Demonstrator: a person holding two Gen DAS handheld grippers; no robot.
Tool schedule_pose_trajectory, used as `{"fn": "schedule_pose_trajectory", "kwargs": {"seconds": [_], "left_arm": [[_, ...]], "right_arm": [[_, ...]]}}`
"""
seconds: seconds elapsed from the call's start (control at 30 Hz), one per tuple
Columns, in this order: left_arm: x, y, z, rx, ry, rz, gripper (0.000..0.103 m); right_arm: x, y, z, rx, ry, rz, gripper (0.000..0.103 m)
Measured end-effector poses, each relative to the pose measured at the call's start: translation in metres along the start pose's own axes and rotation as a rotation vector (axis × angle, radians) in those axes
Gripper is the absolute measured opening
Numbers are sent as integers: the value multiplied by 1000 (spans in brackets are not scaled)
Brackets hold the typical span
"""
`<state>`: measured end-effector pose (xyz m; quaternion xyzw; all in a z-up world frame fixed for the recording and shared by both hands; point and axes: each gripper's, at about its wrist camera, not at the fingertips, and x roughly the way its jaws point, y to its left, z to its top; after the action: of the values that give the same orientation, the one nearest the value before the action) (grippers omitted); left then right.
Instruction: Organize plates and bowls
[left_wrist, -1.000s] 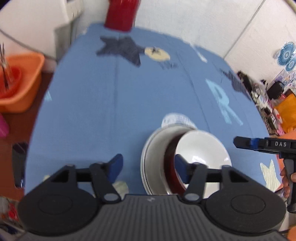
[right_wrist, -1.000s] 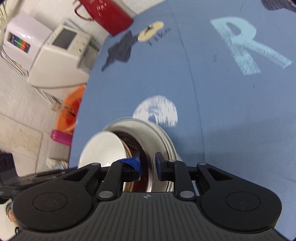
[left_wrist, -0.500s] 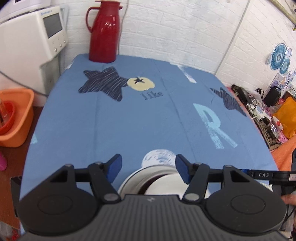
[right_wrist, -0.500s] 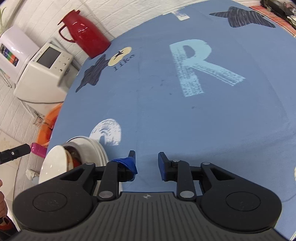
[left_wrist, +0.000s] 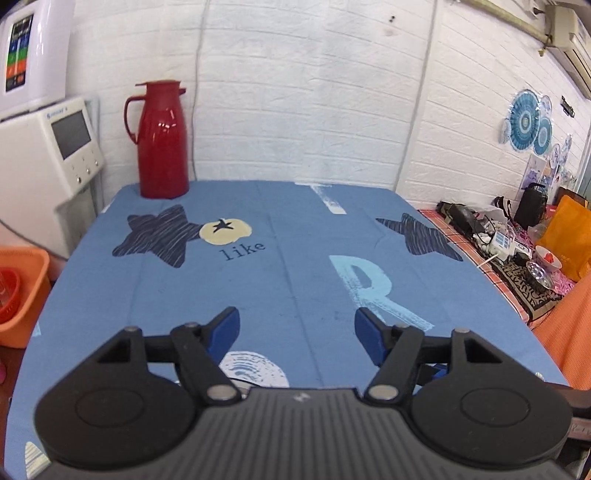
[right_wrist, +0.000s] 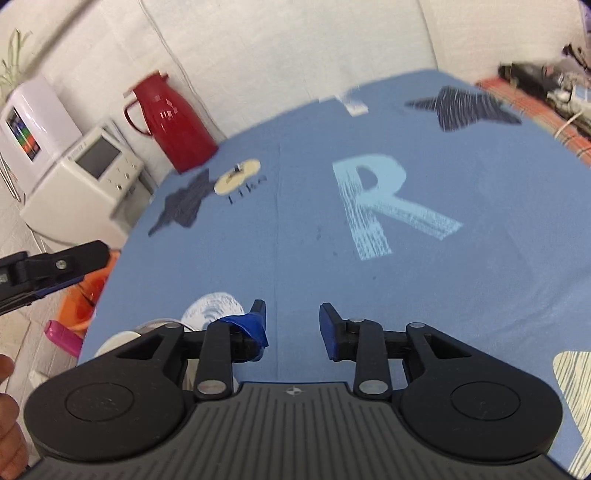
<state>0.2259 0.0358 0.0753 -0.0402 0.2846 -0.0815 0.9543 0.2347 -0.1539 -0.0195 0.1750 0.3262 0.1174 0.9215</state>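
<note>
The stack of plates and bowls is almost hidden. In the right wrist view only a white bowl rim (right_wrist: 118, 338) and a metal plate edge (right_wrist: 153, 324) peek out behind my left finger arm. In the left wrist view a sliver of metal rim (left_wrist: 242, 386) shows under the gripper body. My left gripper (left_wrist: 297, 328) is open and empty, raised above the blue tablecloth (left_wrist: 295, 258). My right gripper (right_wrist: 291, 321) is open and empty, to the right of the stack. The left gripper's finger (right_wrist: 55, 264) shows at the left edge of the right wrist view.
A red thermos (left_wrist: 162, 140) stands at the table's far left corner, next to a white appliance (left_wrist: 48, 162). An orange basket (left_wrist: 22, 295) sits on the floor to the left. A cluttered side table (left_wrist: 517, 247) lies to the right.
Both grippers have lifted and pulled back from the stack, which has dropped out of sight under them. The right gripper's jaws have opened from nearly shut around the plate rim.
</note>
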Motion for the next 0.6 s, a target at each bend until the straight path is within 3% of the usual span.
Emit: {"fn": "schedule_pose_trajectory", "kwargs": {"seconds": [0.2,0.6], "left_arm": [[-17,-36,-33,44,-9,-29,67],[-66,-75,-131,92,-28,-74,67]], "right_arm": [[-28,-4,-22,2,-168,-81,17],[-81,-21,-78,12,-302,-271,19]]}}
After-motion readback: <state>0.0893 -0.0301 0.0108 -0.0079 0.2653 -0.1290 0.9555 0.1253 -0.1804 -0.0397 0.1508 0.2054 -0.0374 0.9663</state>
